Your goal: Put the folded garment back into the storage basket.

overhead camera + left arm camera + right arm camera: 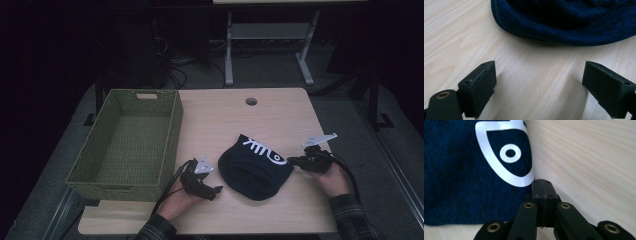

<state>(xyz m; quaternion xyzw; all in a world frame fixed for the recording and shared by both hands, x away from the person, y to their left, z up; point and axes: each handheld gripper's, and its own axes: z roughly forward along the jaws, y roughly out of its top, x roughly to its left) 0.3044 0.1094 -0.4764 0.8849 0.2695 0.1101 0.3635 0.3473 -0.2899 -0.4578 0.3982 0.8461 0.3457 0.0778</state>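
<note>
A: Where's the hat in the high view?

B: The dark blue hat (pixel 256 167) lies flat on the table (pixel 280 112), a little right of centre in the lower half of the frame. A white fish-bone print (pixel 264 151) runs across its upper right part.

A: And the grippers?

B: The left gripper (pixel 215 190) sits at lower centre-left, just beside the hat's left edge, held in the left hand (pixel 176 201). The right gripper (pixel 291 161) is at centre-right, at the hat's right edge, in the right hand (pixel 334 180).

A: Are the left jaws holding anything?

B: No. In the left gripper view its jaws stand wide apart at the bottom corners with bare table (pixel 474 32) between them. The hat (pixel 564 22) fills the top of that frame, apart from both pads (pixel 482 87).

A: The right ones?

B: In the right gripper view the jaws are pressed together at lower centre, tips meeting right at the hat's edge. The hat (pixel 456 182) takes up the left side, with the print's eye ring (pixel 510 153) at upper centre and table (pixel 594 157) on the right. Whether any cloth is pinched between the tips, I cannot tell.

A: Anything else on the table?

B: A green woven basket (pixel 172 135) at the left of the high view, overhanging the table's left edge, and a round hole (pixel 251 101) in the table near its far edge. The basket stands well apart from the hat.
</note>
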